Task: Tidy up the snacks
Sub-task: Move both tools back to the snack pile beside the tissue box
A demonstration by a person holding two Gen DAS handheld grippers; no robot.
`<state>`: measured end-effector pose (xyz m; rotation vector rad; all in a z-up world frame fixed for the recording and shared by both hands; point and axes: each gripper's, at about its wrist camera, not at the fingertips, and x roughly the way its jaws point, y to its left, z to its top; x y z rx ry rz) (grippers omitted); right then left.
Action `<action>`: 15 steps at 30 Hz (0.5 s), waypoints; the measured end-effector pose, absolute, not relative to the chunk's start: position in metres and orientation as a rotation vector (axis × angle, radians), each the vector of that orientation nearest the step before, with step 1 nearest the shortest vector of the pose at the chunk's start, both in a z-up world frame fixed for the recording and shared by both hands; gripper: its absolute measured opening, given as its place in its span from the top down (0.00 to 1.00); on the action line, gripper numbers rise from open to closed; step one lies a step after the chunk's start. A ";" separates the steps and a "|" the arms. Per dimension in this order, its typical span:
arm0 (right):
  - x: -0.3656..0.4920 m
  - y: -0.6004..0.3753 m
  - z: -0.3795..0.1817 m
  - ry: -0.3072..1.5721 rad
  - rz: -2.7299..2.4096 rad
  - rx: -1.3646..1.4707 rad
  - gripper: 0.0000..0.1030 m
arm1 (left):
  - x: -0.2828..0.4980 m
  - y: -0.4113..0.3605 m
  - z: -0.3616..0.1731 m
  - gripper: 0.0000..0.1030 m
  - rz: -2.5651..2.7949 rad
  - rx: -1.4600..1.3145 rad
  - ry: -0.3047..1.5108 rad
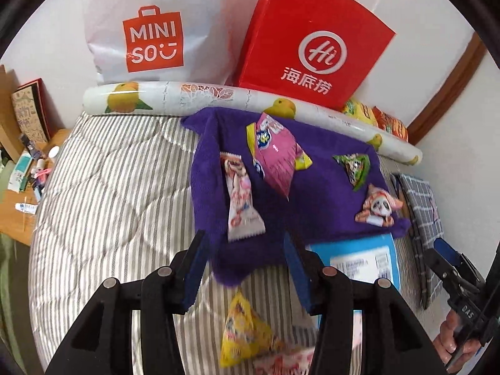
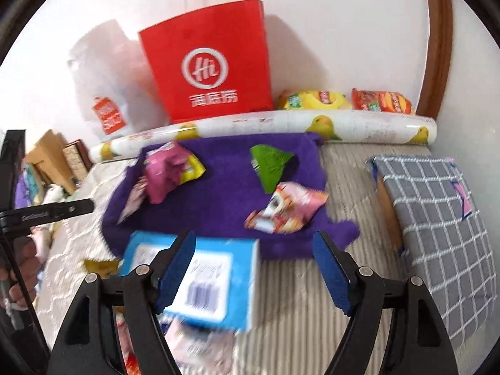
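Left gripper (image 1: 247, 265): jaws spread apart, nothing between the blue pads; it hangs above the near edge of the purple cloth
Right gripper (image 2: 253, 268): jaws spread wide, pinching nothing; it is above the blue box and the striped bedding
Purple cloth (image 1: 312, 193): lies flat on the striped quilt (image 1: 118, 193), far edge touching the fruit-print roll (image 1: 193, 93)
Snacks on the cloth: pink packet (image 1: 275, 156) near the far edge, white long packet (image 1: 240, 197) at its left, green triangle packet (image 1: 353, 167) at the right, panda-print packet (image 1: 378, 207) near the right corner
Snacks off the cloth: yellow triangle packet (image 1: 243, 331) on the quilt, under the left gripper
Blue box (image 2: 215, 278): just beside the near edge of the cloth, label facing up
Behind the roll: white MINISO bag (image 1: 153, 31), red Haidilao bag (image 1: 312, 47), two chip bags (image 2: 347, 100)
Right side: grey checked box (image 2: 437, 218) on the bed, apart from the cloth
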<state>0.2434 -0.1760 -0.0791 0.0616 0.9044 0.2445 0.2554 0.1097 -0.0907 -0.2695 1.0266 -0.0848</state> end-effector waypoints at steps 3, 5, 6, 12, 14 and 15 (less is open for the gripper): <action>0.223 -0.172 -0.080 0.914 0.251 0.030 0.31 | 0.239 0.107 -0.087 0.54 -0.090 -0.261 1.022; 0.211 -0.170 -0.081 0.922 0.246 0.013 0.32 | 0.229 0.106 -0.085 0.54 -0.097 -0.257 1.017; 0.205 -0.170 -0.081 0.923 0.244 0.012 0.32 | 0.224 0.105 -0.084 0.54 -0.101 -0.254 1.015; 0.176 -0.167 -0.086 0.930 0.255 0.015 0.40 | 0.202 0.098 -0.081 0.54 -0.143 -0.250 1.010; 0.170 -0.167 -0.089 0.935 0.255 0.010 0.45 | 0.196 0.096 -0.080 0.54 -0.148 -0.241 1.009; 0.168 -0.167 -0.090 0.936 0.254 0.012 0.48 | 0.194 0.096 -0.080 0.54 -0.151 -0.238 1.009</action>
